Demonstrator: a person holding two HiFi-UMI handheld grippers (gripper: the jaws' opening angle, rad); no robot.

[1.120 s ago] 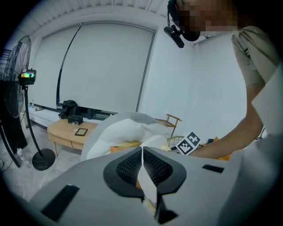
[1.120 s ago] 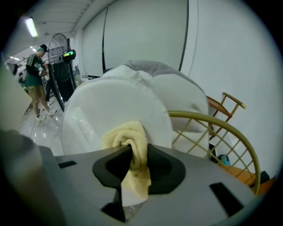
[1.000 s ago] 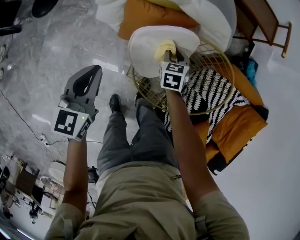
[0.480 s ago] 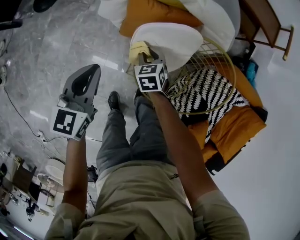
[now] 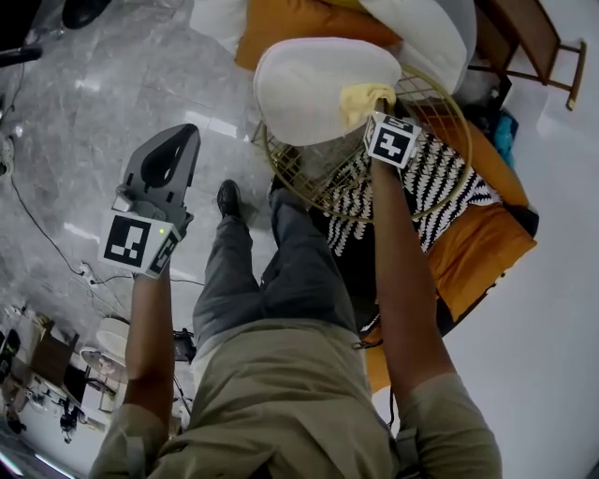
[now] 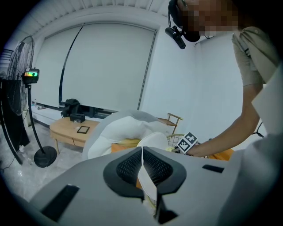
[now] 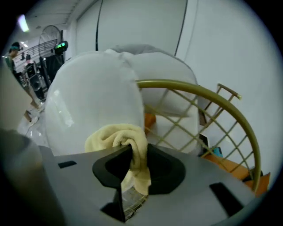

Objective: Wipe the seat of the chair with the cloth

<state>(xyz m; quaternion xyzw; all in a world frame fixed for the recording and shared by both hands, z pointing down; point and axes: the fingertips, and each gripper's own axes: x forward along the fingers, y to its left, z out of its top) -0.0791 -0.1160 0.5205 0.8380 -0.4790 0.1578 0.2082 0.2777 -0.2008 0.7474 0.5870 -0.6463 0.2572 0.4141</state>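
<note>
The chair has a round white seat cushion point(image 5: 314, 89) inside a gold wire frame point(image 5: 440, 98). My right gripper point(image 5: 379, 105) is shut on a pale yellow cloth point(image 5: 360, 96), which rests on the right part of the seat next to the frame. In the right gripper view the cloth point(image 7: 119, 139) bunches against the white seat point(image 7: 88, 110) just ahead of the jaws, beside the gold frame point(image 7: 208, 99). My left gripper point(image 5: 178, 150) hangs over the floor to the left, shut and empty, well clear of the chair. In the left gripper view its jaws point(image 6: 142, 161) meet with nothing between them.
A black-and-white patterned cloth point(image 5: 430, 182) and orange cushions point(image 5: 477, 253) lie right of the chair. White and orange cushions point(image 5: 299, 23) sit behind it. A wooden stool point(image 5: 529, 42) stands at the far right. My legs and a black shoe point(image 5: 227, 201) are just below the seat.
My right gripper has swept the cloth from the seat's left front edge across to its right side by the frame. The left gripper has stayed put.
</note>
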